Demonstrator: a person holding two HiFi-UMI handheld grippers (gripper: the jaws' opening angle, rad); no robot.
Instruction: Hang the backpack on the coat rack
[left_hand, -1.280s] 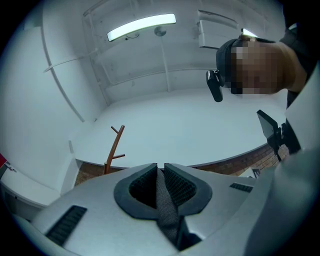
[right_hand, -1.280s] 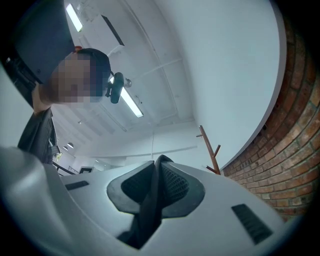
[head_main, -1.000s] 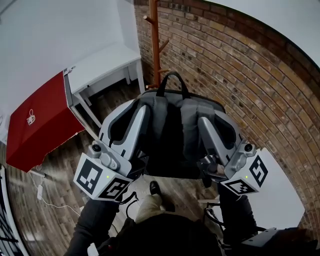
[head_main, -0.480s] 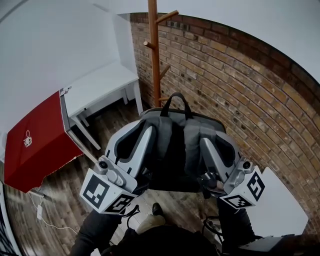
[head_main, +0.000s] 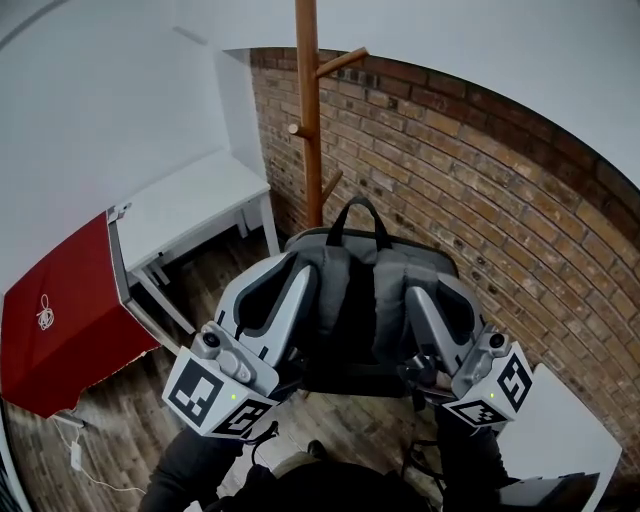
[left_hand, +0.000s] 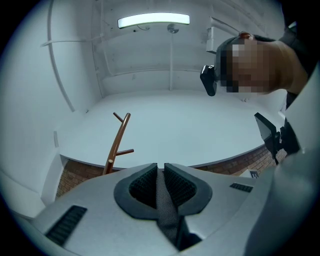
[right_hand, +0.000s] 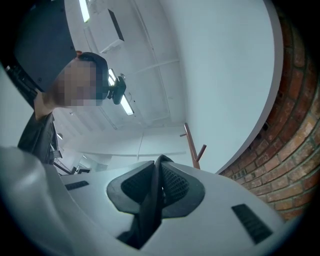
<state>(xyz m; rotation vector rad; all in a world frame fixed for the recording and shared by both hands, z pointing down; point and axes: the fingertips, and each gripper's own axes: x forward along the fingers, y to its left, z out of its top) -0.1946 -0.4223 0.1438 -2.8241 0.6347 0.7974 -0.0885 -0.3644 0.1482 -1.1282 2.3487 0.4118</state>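
- The left gripper (left_hand: 161, 172) has its jaws nearly together, clamped on a grey mesh strap (left_hand: 164, 202) of the backpack (head_main: 365, 300).
- The right gripper (right_hand: 159, 172) is likewise narrow. Its jaws pinch a dark strap (right_hand: 149, 207) that runs up between the ribbed pads (right_hand: 175, 184).
- In the head view, the two grippers hold the backpack up in front of the person, one at each side, with its padded back panel facing the camera.
- The backpack's top handle (head_main: 358, 212) stands upright as a loop on the side nearest the coat rack (head_main: 308, 110).
- The backpack is not on any peg. The upper peg (head_main: 340, 62) is well above the handle.
- The coat rack is a brown wooden pole that stands against the brick wall (head_main: 470, 170).
- A white table (head_main: 195, 205) is to the left of the rack, with a red cloth (head_main: 60, 325) beside it above the wood floor (head_main: 120, 445).
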